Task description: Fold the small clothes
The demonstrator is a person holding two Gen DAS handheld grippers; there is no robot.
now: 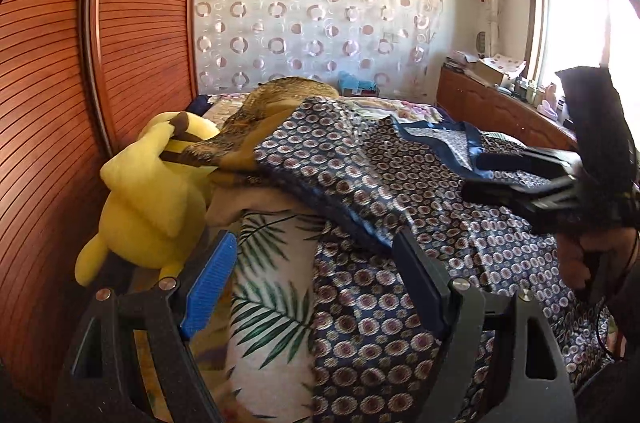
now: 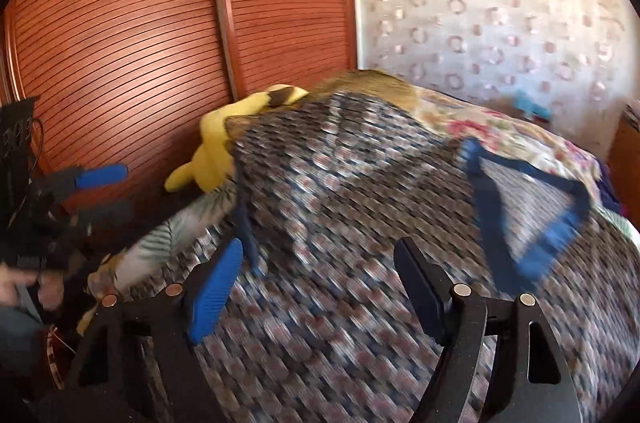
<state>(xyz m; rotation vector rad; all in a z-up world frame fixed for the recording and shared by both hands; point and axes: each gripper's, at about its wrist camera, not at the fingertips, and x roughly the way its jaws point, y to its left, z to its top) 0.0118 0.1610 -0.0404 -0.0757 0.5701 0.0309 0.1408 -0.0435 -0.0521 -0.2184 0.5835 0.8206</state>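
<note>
The left claw (image 1: 316,275) stands wide at the bottom of its frame, nothing between its blue pads, tilted down over the navy circle-patterned garment with blue trim (image 1: 372,287). The right claw (image 2: 318,283), also wide and empty, hovers over the same garment, blurred in its view. The garment lies spread on the bed (image 1: 400,109). At left, a yellow plush toy (image 1: 148,195) leans by the brown slatted wardrobe (image 1: 140,23); a window (image 1: 576,19) glows upper right.

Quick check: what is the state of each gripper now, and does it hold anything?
Left gripper: open, holding nothing, above the patterned garment.
Right gripper: open, holding nothing.
</note>
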